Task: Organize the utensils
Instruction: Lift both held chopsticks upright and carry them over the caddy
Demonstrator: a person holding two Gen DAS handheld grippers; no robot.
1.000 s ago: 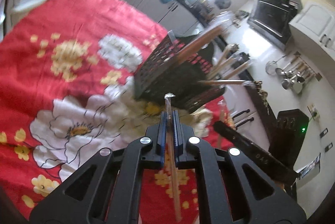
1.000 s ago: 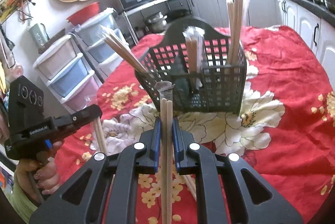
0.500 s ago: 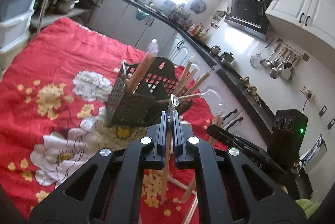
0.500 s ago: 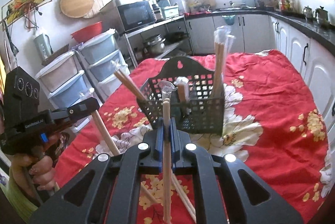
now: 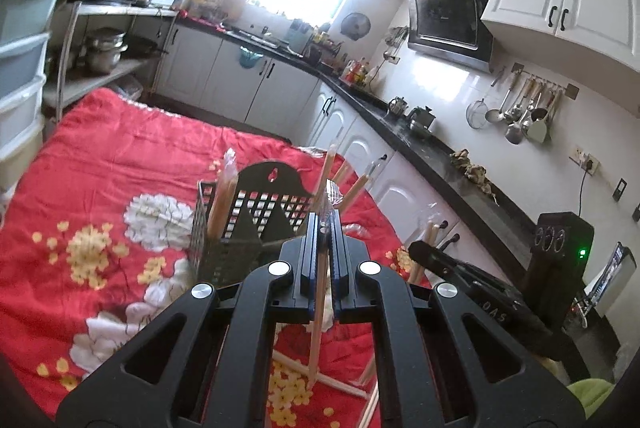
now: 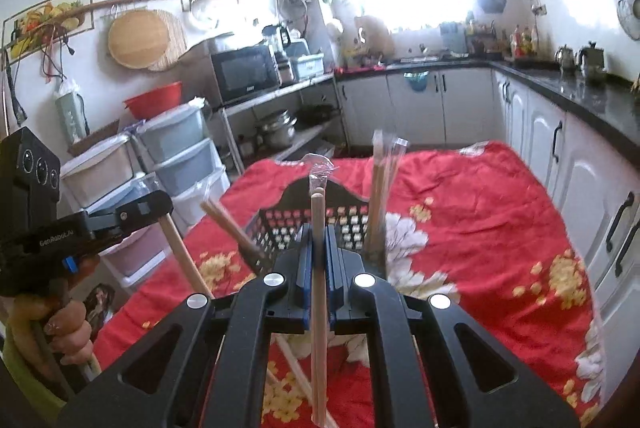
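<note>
I hold each wrapped chopstick pair upright so it can drop into the black basket (image 6: 320, 216) ahead on the desk (image 6: 500, 228): left gripper (image 5: 324, 228) fingers pinch 1 pair (image 5: 318, 308), right gripper (image 6: 319, 240) fingers pinch another (image 6: 319, 308).

Both grippers have lifted up and back from the black basket (image 6: 320, 212), which now sits lower and smaller in each view (the left wrist view, tilted before, has levelled toward the kitchen).
</note>
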